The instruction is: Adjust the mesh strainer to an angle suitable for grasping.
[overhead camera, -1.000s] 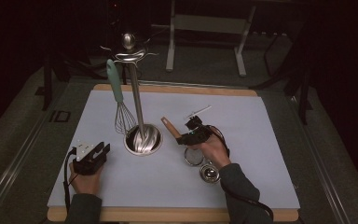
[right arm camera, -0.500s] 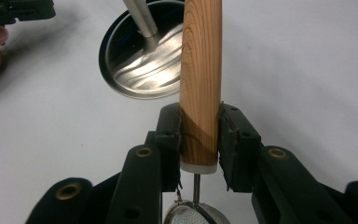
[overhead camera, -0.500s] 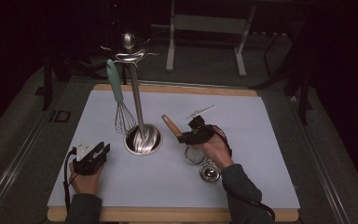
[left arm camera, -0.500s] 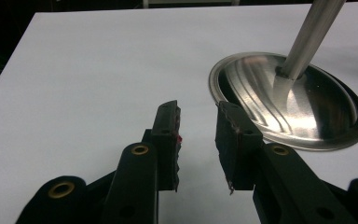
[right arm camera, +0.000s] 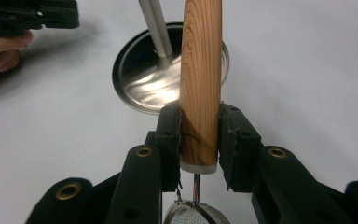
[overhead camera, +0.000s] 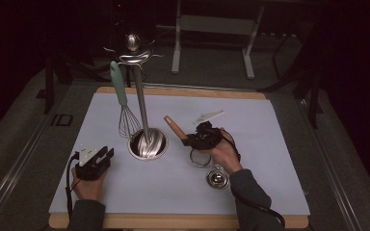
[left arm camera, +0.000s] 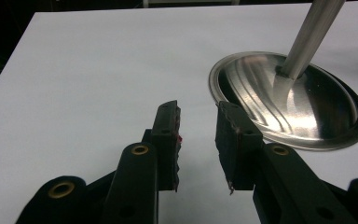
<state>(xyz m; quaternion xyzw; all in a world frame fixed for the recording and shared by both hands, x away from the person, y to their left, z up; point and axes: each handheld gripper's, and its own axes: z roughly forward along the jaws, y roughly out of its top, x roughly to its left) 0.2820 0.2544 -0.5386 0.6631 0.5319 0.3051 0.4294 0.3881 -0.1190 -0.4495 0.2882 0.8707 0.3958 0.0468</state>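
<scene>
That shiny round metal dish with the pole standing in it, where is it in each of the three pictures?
High view: the round shiny metal base sits left of centre on the white mat.
Left gripper view: upper right, just beyond the open hand-held gripper.
Right gripper view: top centre, partly behind the wooden handle.
Shared landmark: the silver pole rising from it.

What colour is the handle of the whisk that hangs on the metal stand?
The whisk's handle is pale teal green, best seen in the high view.

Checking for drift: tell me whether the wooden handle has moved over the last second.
Yes, slightly: the wooden handle, clamped in the right gripper, has edged toward the stand's base.
</scene>
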